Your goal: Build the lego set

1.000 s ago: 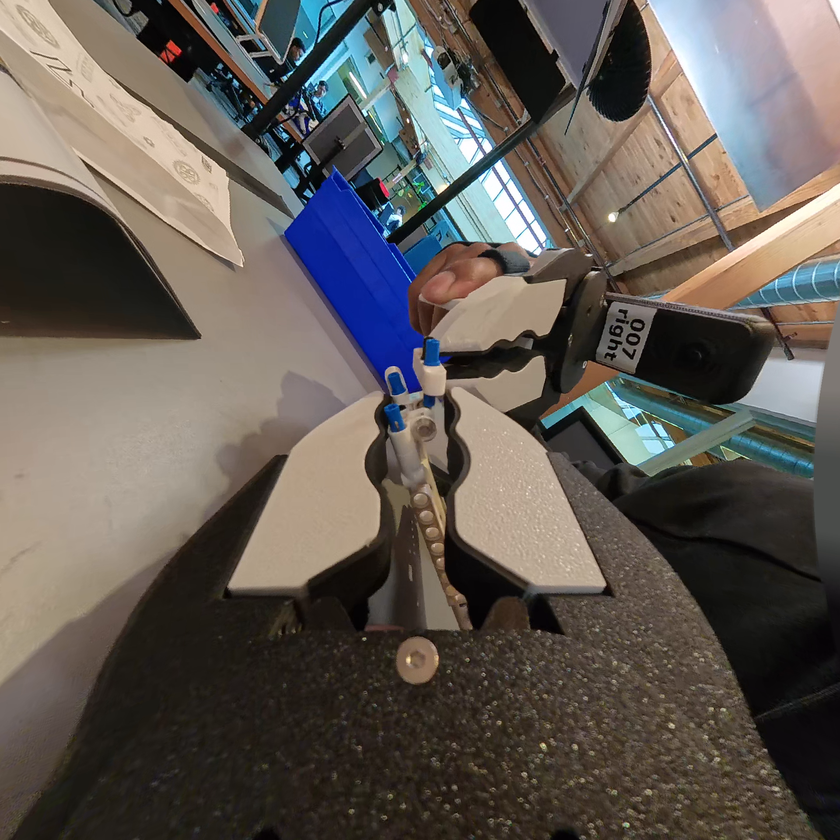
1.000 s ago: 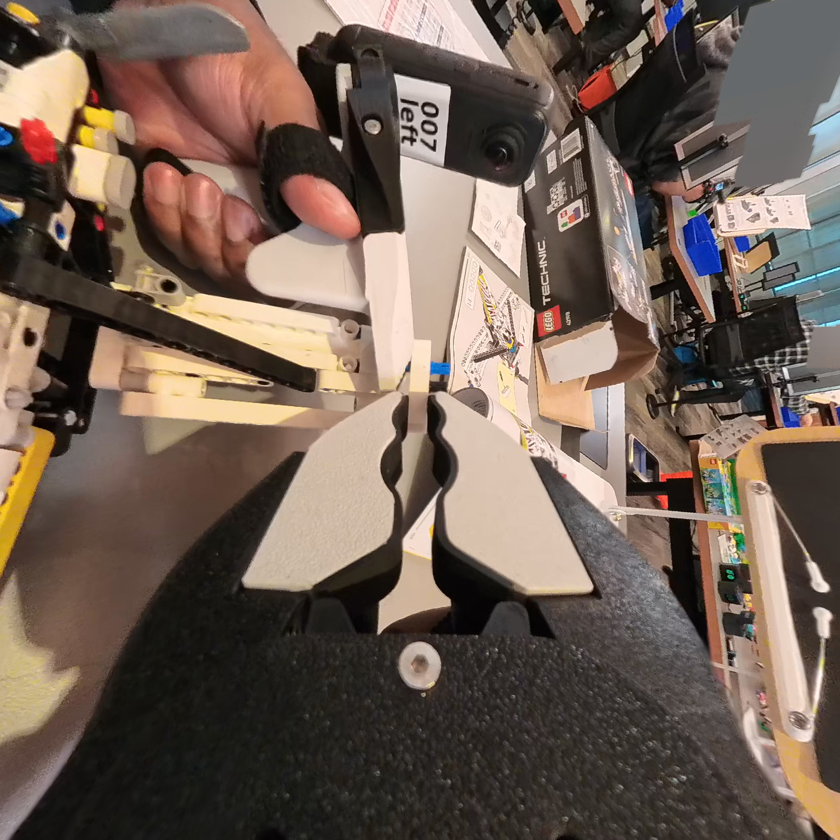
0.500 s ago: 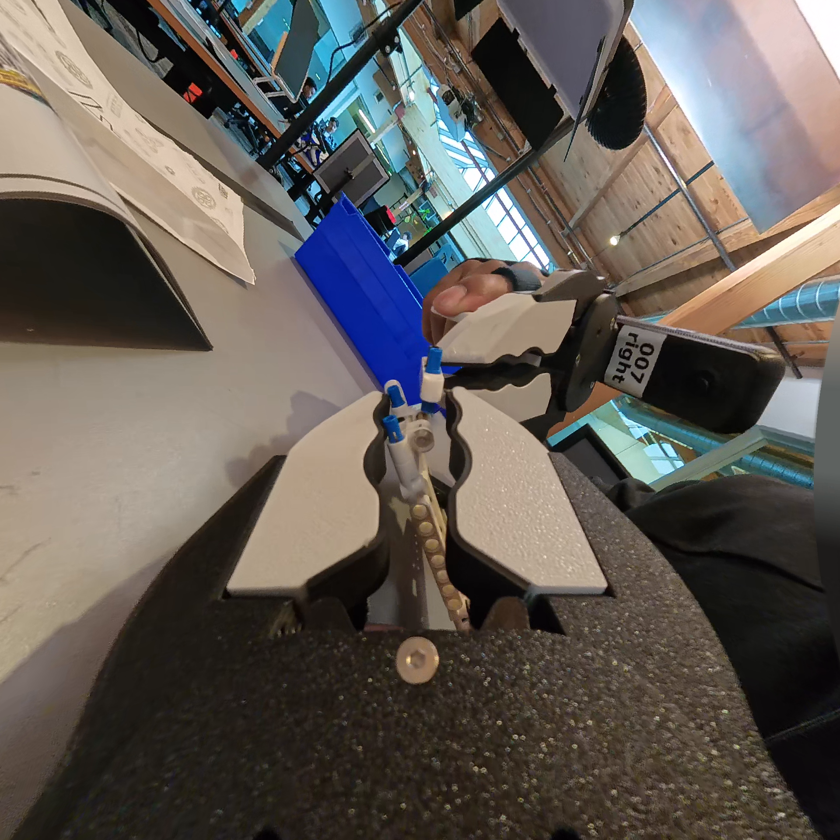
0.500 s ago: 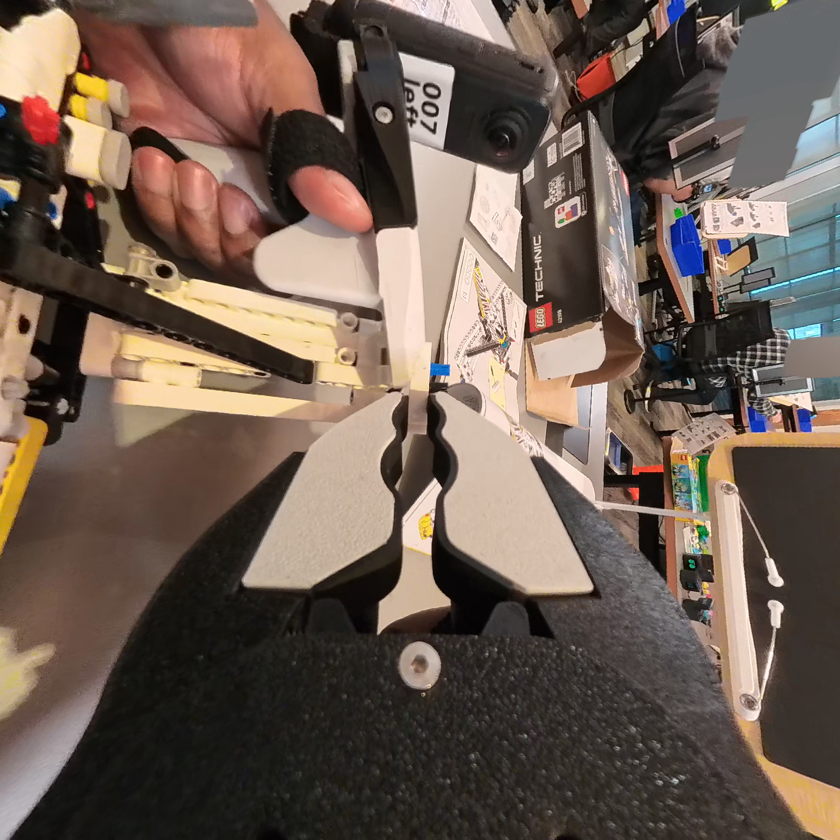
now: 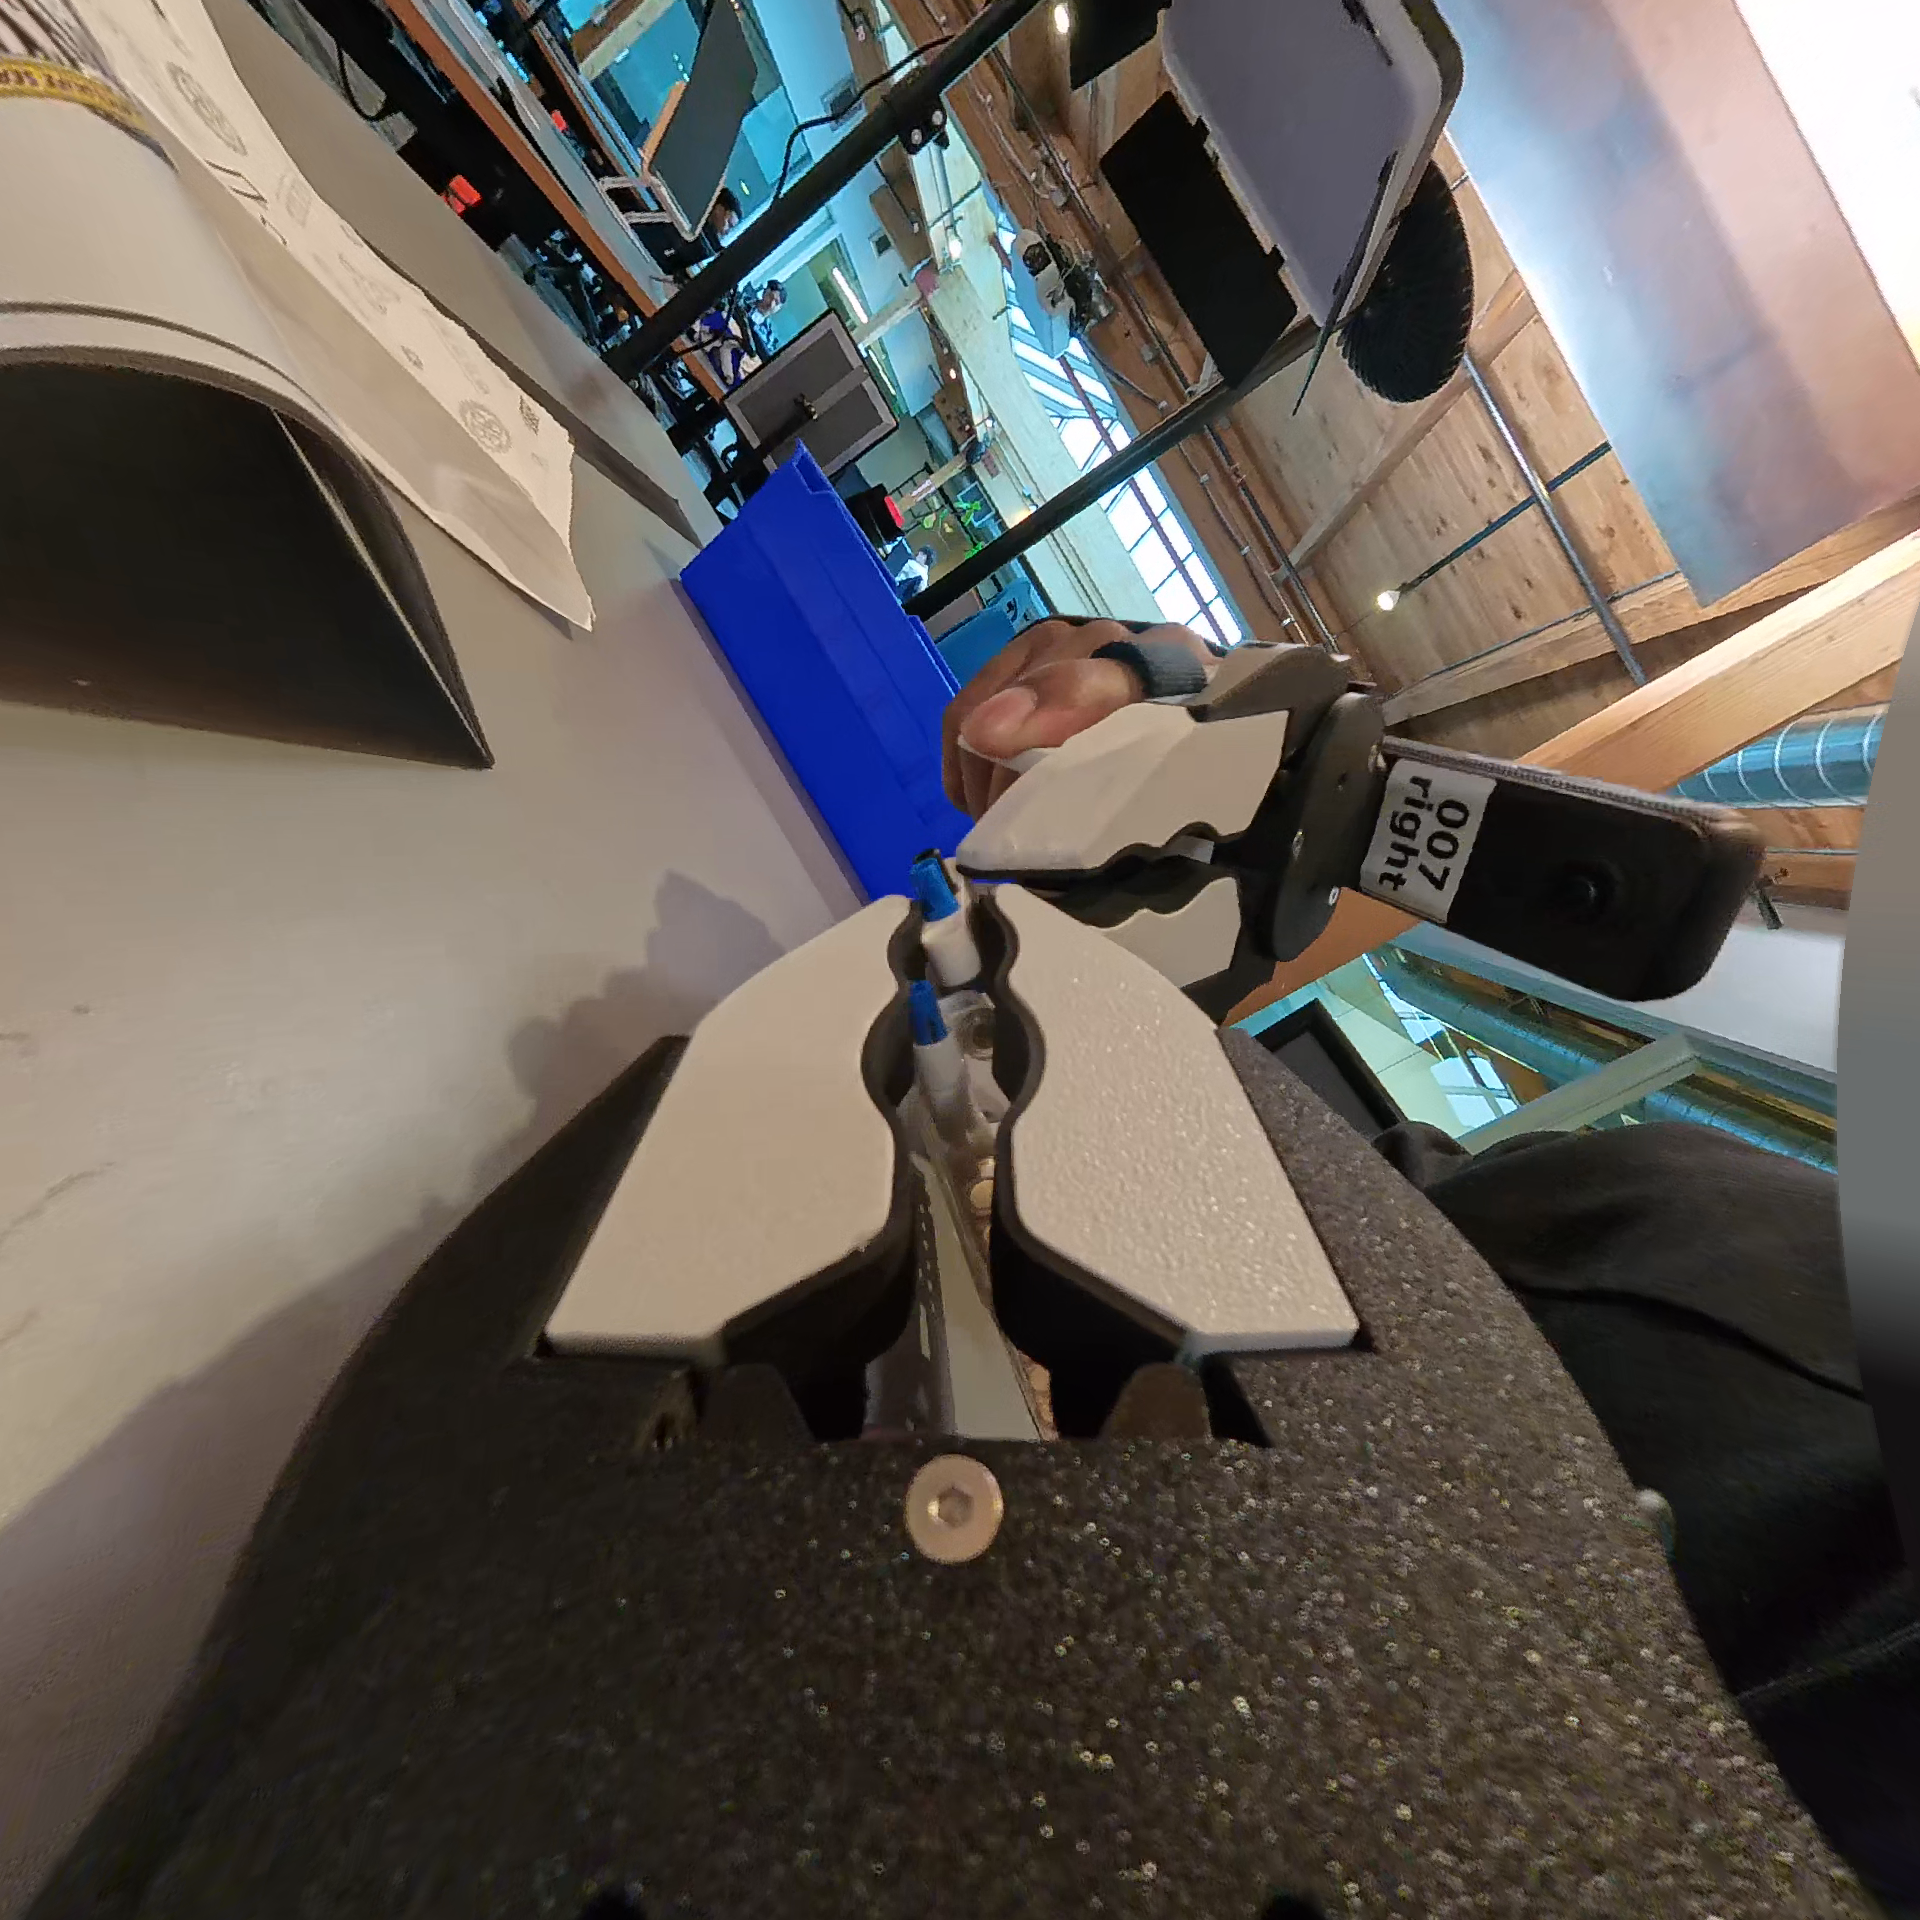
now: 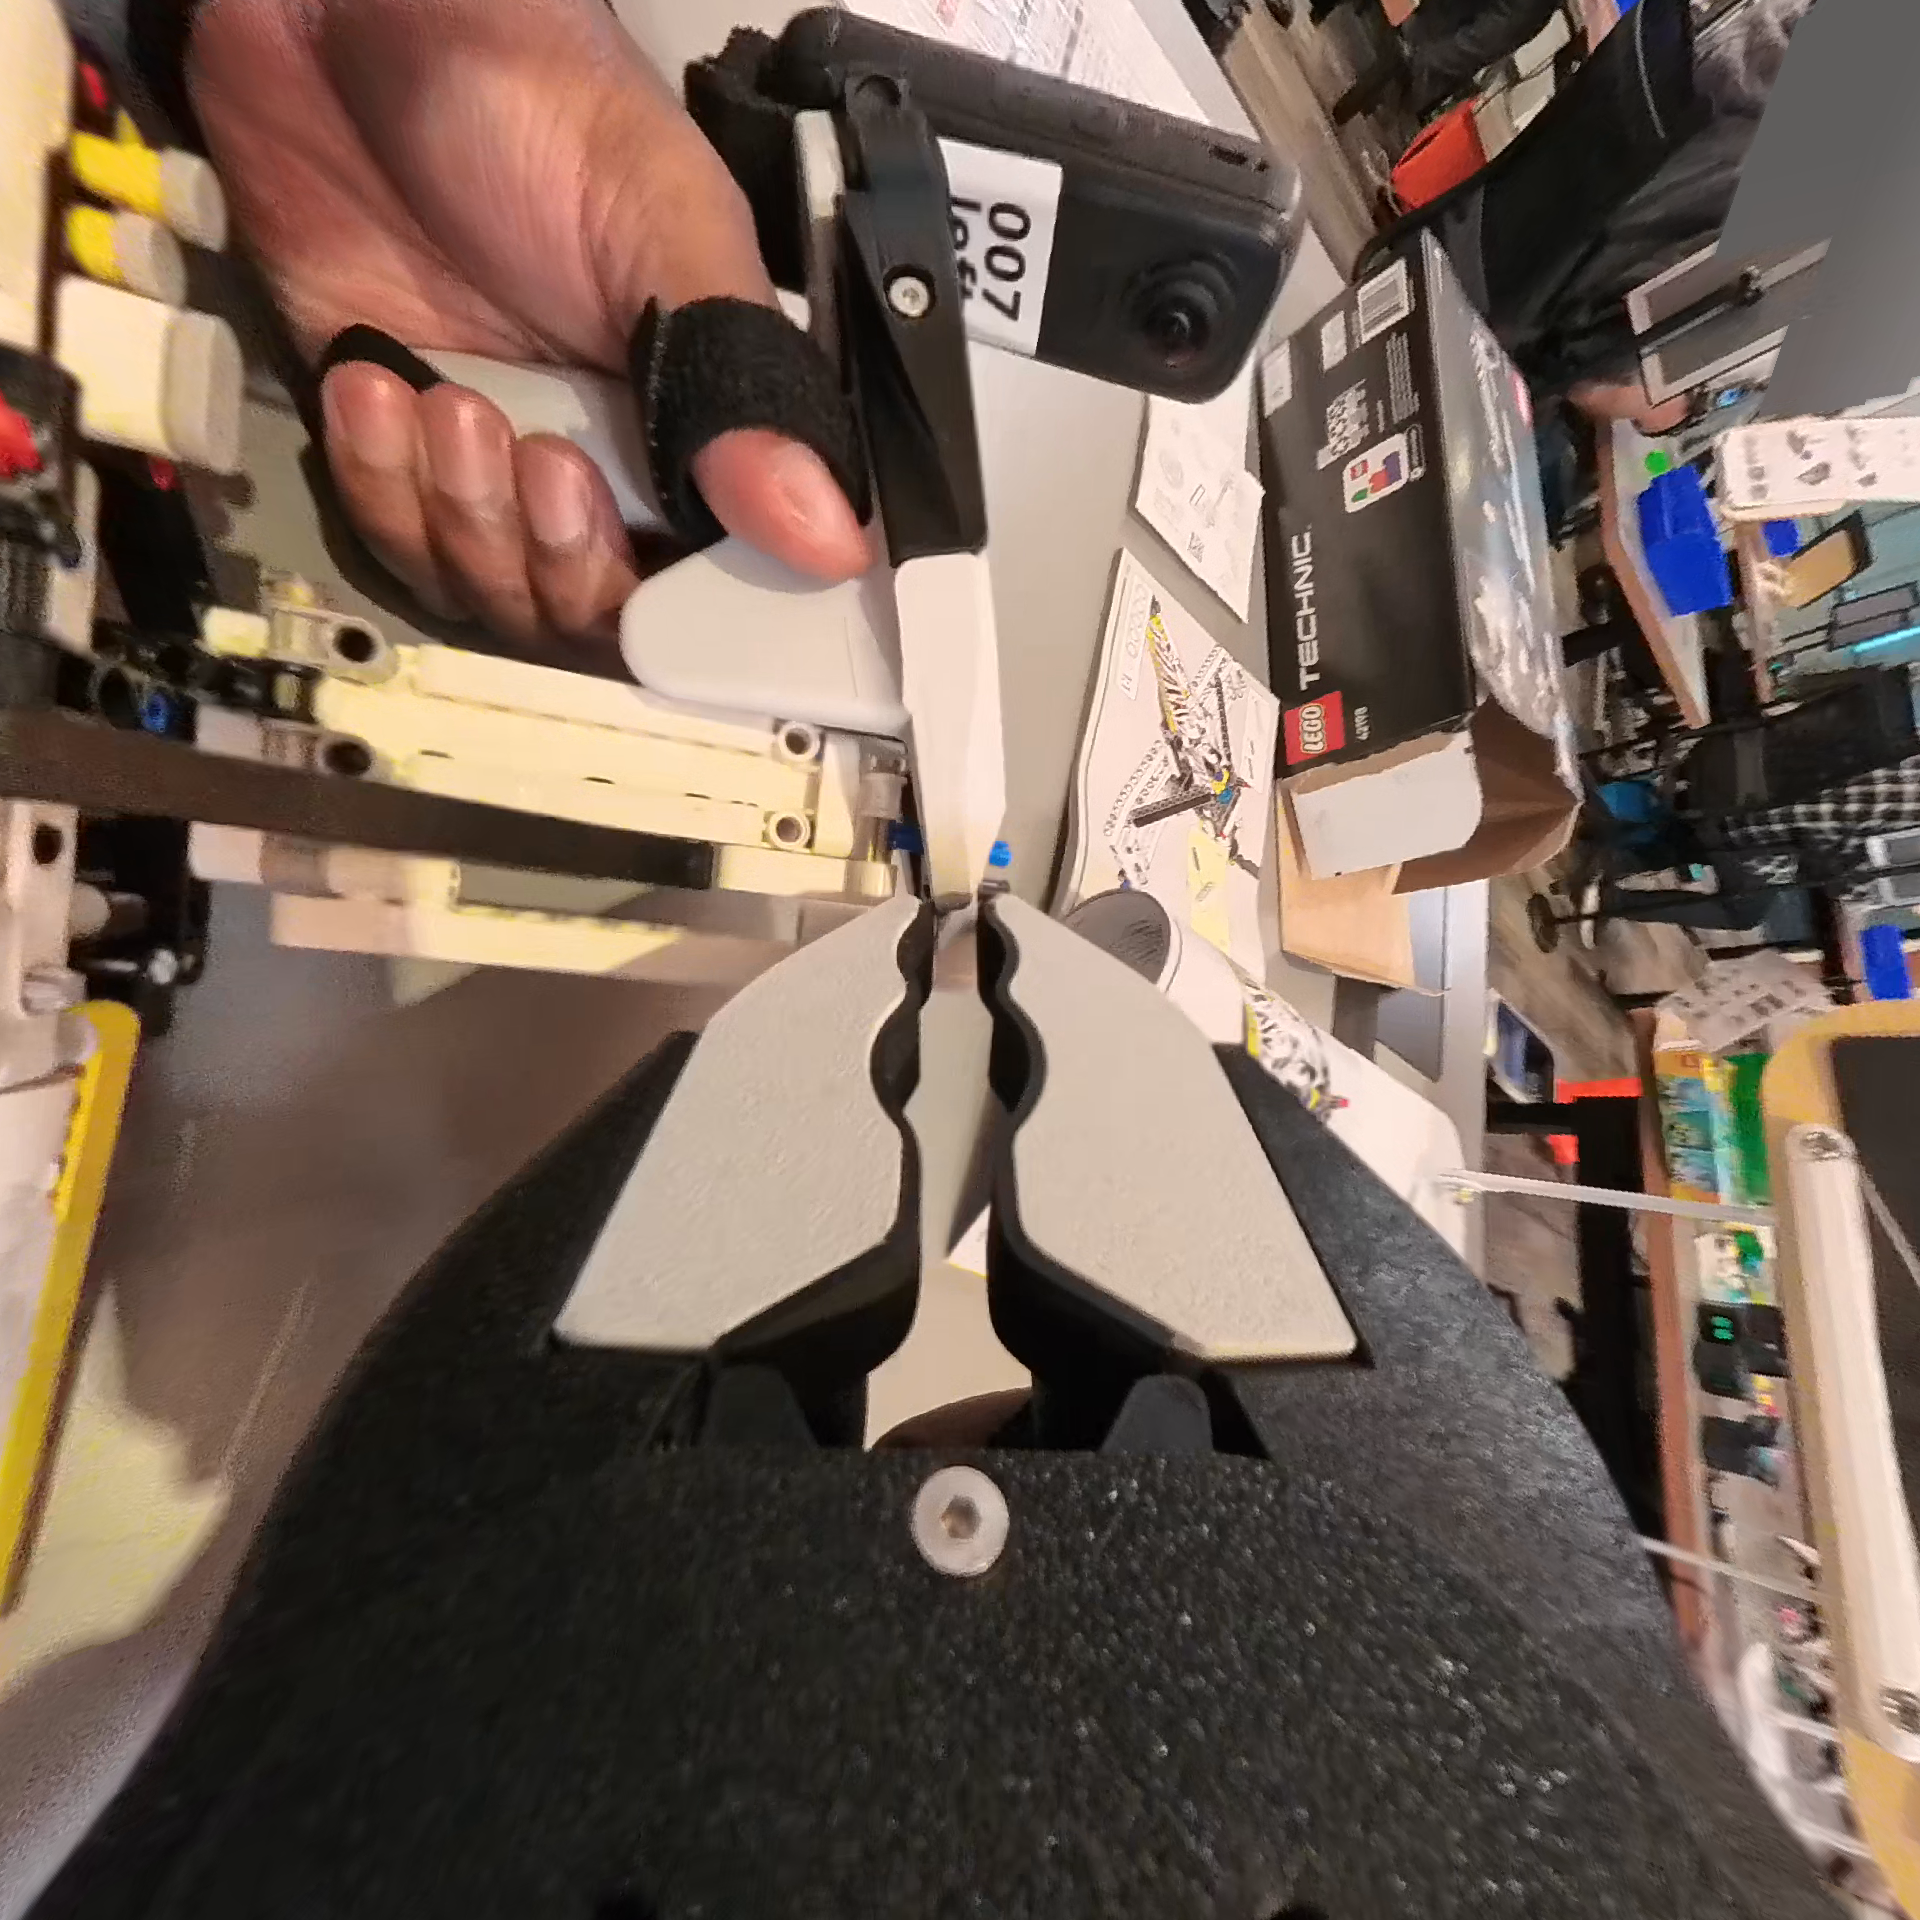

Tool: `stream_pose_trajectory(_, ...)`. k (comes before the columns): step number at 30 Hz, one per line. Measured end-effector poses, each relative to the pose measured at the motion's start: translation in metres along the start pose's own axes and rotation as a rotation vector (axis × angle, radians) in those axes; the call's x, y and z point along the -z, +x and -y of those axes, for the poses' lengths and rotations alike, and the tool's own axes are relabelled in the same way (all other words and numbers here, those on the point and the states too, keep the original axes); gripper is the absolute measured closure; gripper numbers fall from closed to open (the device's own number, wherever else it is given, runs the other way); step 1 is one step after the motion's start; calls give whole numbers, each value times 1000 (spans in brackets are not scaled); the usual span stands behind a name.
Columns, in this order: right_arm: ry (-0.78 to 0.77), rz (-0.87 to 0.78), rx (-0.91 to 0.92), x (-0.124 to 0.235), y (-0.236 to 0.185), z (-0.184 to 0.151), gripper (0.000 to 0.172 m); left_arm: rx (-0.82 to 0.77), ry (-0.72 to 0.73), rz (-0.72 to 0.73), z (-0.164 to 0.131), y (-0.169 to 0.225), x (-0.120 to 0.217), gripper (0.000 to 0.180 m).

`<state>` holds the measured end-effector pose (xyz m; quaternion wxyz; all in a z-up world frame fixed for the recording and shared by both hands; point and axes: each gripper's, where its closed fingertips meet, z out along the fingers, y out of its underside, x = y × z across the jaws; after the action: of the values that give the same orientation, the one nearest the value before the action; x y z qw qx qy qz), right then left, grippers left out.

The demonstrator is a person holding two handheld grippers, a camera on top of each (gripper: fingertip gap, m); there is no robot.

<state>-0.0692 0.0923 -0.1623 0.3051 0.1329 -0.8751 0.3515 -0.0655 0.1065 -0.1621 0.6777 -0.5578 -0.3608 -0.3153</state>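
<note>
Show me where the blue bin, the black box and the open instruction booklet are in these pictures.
blue bin [image 5: 831, 686]: left wrist view, on its long side wall.
black box [image 6: 1382, 499]: right wrist view, on its dark printed face.
instruction booklet [image 6: 1174, 748]: right wrist view, on the open page with the drawing.

1. Left gripper [image 5: 951, 914]: held in a hand [image 6: 499, 343], thumb through a black strap. Jaws closed narrowly, pads pressed on a white piece with blue pins [image 5: 940, 935].
2. Right gripper [image 6: 956, 914]: held in the other hand [image 5: 1049, 707], finger strapped. Jaws nearly closed; a small dark item is seen at the tips, its grip not discernible.
3. Both grippers: set crosswise, tips brought almost to touching.
4. A dark sleeve [image 5: 1621, 1299] is seen at the right edge of the left wrist view.
</note>
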Motion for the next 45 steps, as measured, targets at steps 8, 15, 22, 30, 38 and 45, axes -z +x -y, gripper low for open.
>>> stream_pose_trajectory(8,25,149,-391,-8,-6,-30,148,56,-27,46,-3,-10,1,172)
stream_pose_trajectory(15,354,537,-1106,5,-14,-27,129,75,-17,8,-1,-6,2,172)
stream_pose_trajectory(22,354,846,-1307,-5,-47,-13,123,93,-11,-86,1,4,2,173)
stream_pose_trajectory(30,613,984,-1452,7,-32,18,128,64,-24,-176,2,15,0,173)
stream_pose_trajectory(38,666,1044,-1596,2,-29,26,145,77,-28,-242,1,23,0,173)
stream_pose_trajectory(45,687,1064,-1602,5,-28,26,145,100,-35,-288,0,28,1,173)
